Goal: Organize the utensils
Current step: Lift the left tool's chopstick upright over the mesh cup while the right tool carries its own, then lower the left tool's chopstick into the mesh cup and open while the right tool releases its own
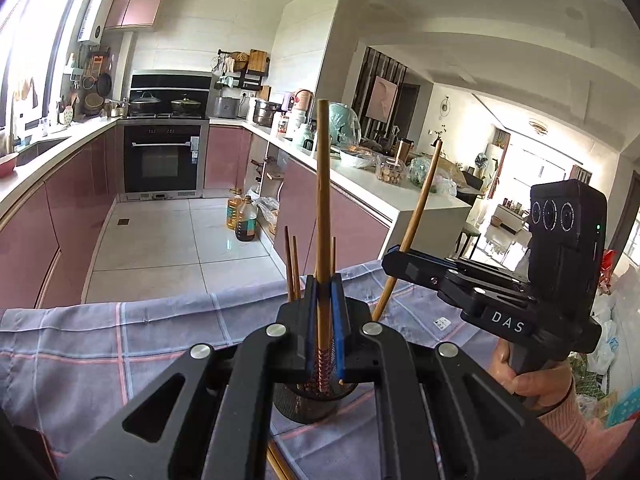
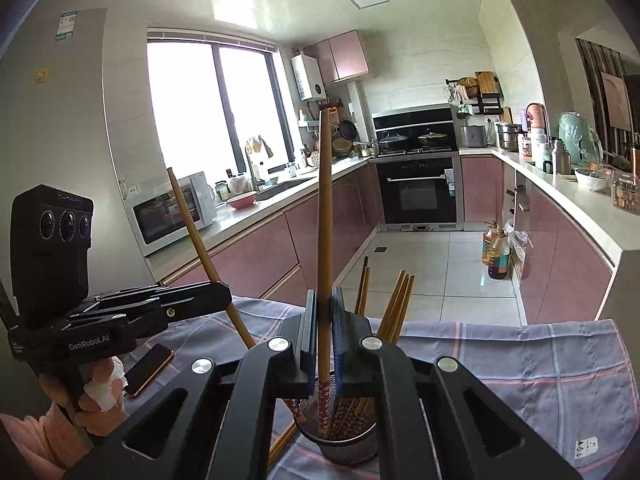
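A mesh utensil holder [image 2: 340, 440] stands on the checked cloth [image 2: 520, 364], already loaded with several chopsticks [image 2: 394, 308]. Directly above the holder, one chopstick [image 2: 325, 216] is held upright by the right gripper [image 2: 325, 328], its patterned lower end reaching into the holder's mouth. A second chopstick [image 1: 323, 208] is clamped the same way by the left gripper [image 1: 324, 312], also over the holder. Both jaws are closed tight on the sticks, with almost no gap showing.

A collision of the two grippers is likely over so narrow a holder. A stick could also catch on those already standing there and tip the holder. A phone [image 2: 149, 368] lies on the cloth left of the holder.
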Demonstrator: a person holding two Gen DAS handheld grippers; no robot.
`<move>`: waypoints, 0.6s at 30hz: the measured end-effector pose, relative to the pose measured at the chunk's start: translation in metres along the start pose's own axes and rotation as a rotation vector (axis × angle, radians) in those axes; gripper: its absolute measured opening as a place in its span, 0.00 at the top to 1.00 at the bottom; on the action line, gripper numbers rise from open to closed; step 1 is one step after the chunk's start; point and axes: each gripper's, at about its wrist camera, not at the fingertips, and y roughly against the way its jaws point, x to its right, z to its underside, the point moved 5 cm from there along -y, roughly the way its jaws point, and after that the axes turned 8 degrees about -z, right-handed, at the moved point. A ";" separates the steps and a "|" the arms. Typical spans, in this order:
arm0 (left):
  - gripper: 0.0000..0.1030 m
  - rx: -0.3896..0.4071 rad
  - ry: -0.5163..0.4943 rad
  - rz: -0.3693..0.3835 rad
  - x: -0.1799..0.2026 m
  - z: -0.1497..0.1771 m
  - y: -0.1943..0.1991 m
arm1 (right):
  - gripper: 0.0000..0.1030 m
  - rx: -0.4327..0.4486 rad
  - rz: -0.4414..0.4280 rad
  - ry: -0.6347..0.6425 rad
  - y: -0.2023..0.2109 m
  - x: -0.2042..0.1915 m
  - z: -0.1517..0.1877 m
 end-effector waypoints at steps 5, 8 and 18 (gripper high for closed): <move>0.93 -0.065 -0.038 -0.005 0.004 0.012 -0.018 | 0.94 -0.052 0.003 -0.026 -0.016 0.008 0.016; 0.93 -0.111 -0.068 -0.007 0.006 0.022 -0.028 | 0.94 -0.104 0.001 -0.037 -0.029 0.010 0.028; 0.93 -0.230 -0.102 -0.009 -0.002 0.045 -0.064 | 0.94 -0.227 0.007 -0.078 -0.060 0.017 0.059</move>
